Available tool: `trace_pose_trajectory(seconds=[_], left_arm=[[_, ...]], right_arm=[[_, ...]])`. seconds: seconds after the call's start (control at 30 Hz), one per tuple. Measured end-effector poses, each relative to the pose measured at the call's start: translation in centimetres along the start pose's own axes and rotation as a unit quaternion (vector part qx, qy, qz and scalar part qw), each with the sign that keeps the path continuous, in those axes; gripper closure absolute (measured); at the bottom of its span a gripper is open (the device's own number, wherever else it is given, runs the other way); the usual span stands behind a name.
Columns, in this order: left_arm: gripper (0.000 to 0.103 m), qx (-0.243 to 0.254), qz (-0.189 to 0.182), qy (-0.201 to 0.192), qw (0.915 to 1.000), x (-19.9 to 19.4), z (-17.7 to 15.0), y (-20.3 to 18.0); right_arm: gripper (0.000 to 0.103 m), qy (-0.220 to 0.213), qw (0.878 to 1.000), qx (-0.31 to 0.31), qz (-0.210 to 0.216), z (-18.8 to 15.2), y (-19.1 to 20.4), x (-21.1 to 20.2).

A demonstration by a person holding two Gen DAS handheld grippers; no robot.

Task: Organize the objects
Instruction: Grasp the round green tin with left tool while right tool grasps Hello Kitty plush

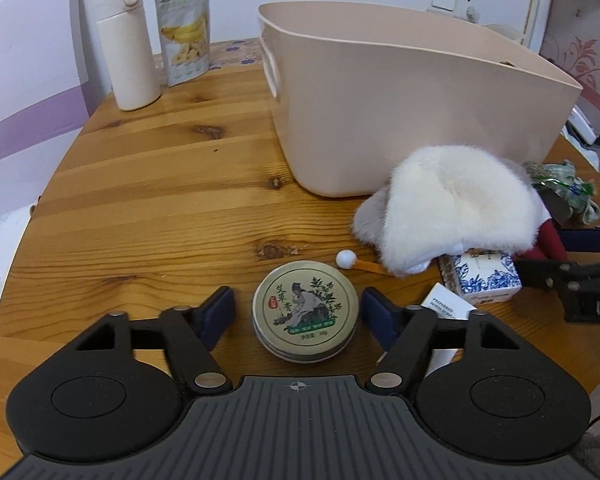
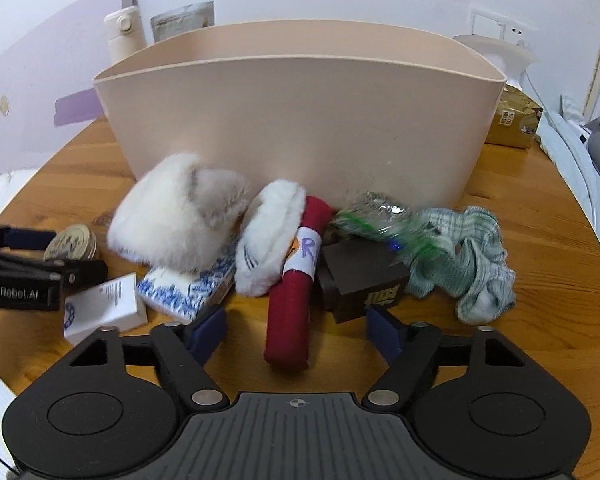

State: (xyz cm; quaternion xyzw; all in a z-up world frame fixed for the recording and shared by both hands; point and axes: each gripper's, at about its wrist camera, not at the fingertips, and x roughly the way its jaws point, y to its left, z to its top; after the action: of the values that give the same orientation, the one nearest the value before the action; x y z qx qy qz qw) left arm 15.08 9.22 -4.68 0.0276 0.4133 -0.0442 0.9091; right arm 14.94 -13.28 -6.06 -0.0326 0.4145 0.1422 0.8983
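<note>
Two grabs are set up at once, and each could fail in its own way. My left gripper (image 1: 298, 312) brackets the round metal tin with the green-and-grey printed lid (image 1: 305, 310); the jaws stand apart, a gap showing on both sides, nothing pinched yet. That tin is low and smooth-walled, so pads closing high on the rim could squirt it forward toward the small white ball on an orange stick (image 1: 347, 259). My right gripper (image 2: 296, 330) also stands apart, around the near end of the dark red cloth roll with a white paper band (image 2: 290, 312) on the wooden table (image 1: 160, 184). Soft fabric may sag or drag the fluffy white slipper (image 2: 270, 236) touching it, well short of the beige plastic tub (image 2: 300, 128) behind.
</note>
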Motion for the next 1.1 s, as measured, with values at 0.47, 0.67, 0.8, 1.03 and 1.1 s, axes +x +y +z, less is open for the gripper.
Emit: trace_pose_trajectory(seconds=[0.47, 0.67, 0.8, 1.03, 1.1], left_arm=[[0.047, 0.001, -0.003, -0.007, 1.0, -0.4, -0.4, -0.3], [0.048, -0.011, 0.002, -0.006, 0.9999, -1.0, -0.9, 0.1], [0.048, -0.015, 0.002, -0.014, 0.9998, -1.6, -1.0, 0.3], [0.048, -0.021, 0.001, -0.028, 0.9994, -2.6, -1.1, 0.2], [0.048, -0.021, 0.001, -0.029, 0.9994, -2.6, -1.3, 0.2]], right_arm=[[0.086, -0.011, 0.998, 0.05, 0.028, 0.0, -1.5, -0.5], [0.088, -0.015, 0.998, 0.045, 0.04, -0.6, -1.3, -0.8], [0.089, -0.015, 0.998, 0.033, 0.044, -0.8, -1.1, -1.1], [0.09, -0.029, 0.998, 0.021, 0.042, -1.2, -1.1, -2.3], [0.09, -0.032, 0.998, 0.022, 0.043, -1.3, -1.3, -2.6]])
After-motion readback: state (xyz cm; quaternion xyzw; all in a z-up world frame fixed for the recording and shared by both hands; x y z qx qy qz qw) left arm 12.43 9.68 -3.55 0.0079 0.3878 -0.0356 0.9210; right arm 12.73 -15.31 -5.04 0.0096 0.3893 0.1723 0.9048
